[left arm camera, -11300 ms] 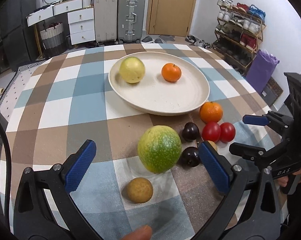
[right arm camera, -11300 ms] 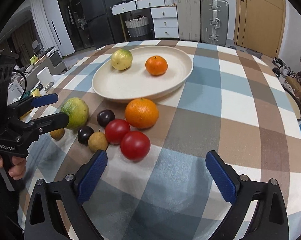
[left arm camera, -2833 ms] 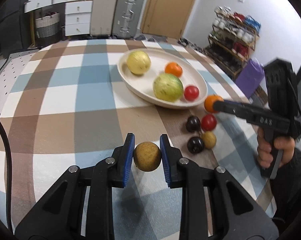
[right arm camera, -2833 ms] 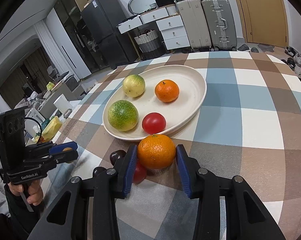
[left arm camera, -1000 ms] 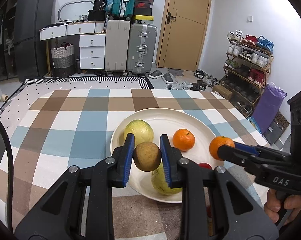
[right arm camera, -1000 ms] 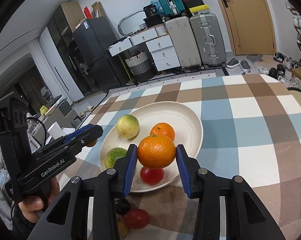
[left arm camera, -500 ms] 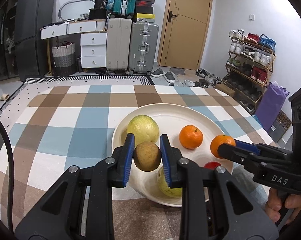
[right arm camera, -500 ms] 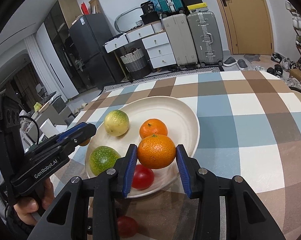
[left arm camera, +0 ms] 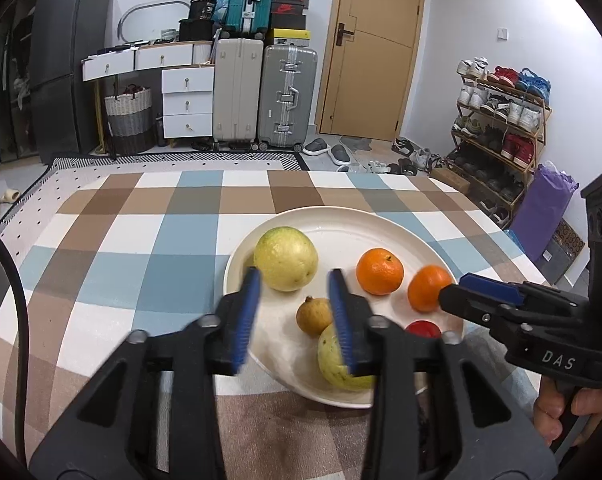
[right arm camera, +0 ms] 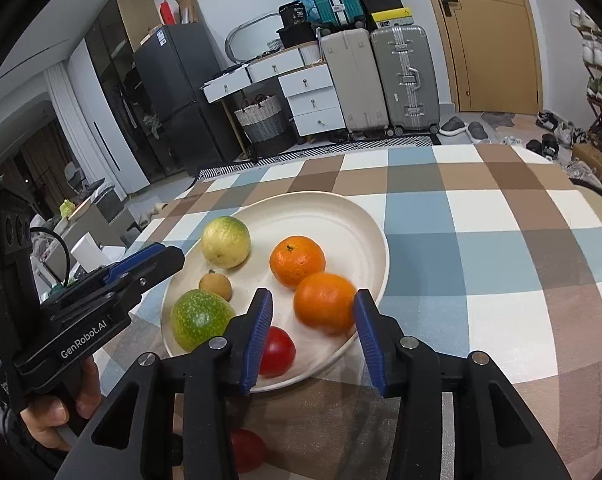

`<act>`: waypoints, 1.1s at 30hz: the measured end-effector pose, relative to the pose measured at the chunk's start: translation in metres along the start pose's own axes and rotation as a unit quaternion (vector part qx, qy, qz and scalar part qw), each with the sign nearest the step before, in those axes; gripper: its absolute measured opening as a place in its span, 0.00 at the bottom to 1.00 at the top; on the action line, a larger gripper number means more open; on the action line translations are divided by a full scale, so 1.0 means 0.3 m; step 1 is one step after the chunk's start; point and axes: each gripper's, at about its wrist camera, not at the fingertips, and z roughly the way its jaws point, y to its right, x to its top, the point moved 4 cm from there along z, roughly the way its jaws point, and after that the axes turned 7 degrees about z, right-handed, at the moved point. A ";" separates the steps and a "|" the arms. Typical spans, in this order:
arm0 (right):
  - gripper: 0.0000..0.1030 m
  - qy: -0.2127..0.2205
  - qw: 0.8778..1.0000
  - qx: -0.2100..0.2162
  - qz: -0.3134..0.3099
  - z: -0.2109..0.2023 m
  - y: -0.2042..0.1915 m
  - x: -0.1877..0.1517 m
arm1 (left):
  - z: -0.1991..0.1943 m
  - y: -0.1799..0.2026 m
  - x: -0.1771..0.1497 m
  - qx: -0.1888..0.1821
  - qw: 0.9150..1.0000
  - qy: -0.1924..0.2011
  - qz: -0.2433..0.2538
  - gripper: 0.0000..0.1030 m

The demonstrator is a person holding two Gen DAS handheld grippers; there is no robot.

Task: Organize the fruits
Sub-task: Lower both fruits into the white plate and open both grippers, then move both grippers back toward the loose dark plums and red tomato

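Left wrist view has the left gripper (left arm camera: 295, 312) spread wide over the cream plate (left arm camera: 341, 216), gripping nothing, the small brown fruit (left arm camera: 314, 315) lying in the plate with its stem nub pointing up and away. Right gripper (right arm camera: 311, 332) is parted too, the orange (right arm camera: 324, 301) loose between its blue pads. Plate count: two oranges, two yellow-green fruits, one brown fruit, one tomato (right arm camera: 277, 351); another tomato (right arm camera: 247, 455) sits on the checkered tablecloth (right arm camera: 501, 240).
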 end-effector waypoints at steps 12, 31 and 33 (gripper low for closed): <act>0.89 0.009 1.000 -0.003 -0.021 -0.054 -0.018 -0.023 | -0.118 0.003 -0.032 0.016 1.000 0.014 0.000 0.99; 1.00 -0.039 0.999 -0.010 -0.034 -0.075 -0.008 -0.099 | -0.219 0.023 -0.141 0.009 0.999 -0.036 0.005 0.99; 1.00 -0.044 0.998 -0.012 -0.037 -0.081 -0.007 -0.109 | -0.229 0.041 -0.153 0.005 0.999 -0.039 0.014 0.99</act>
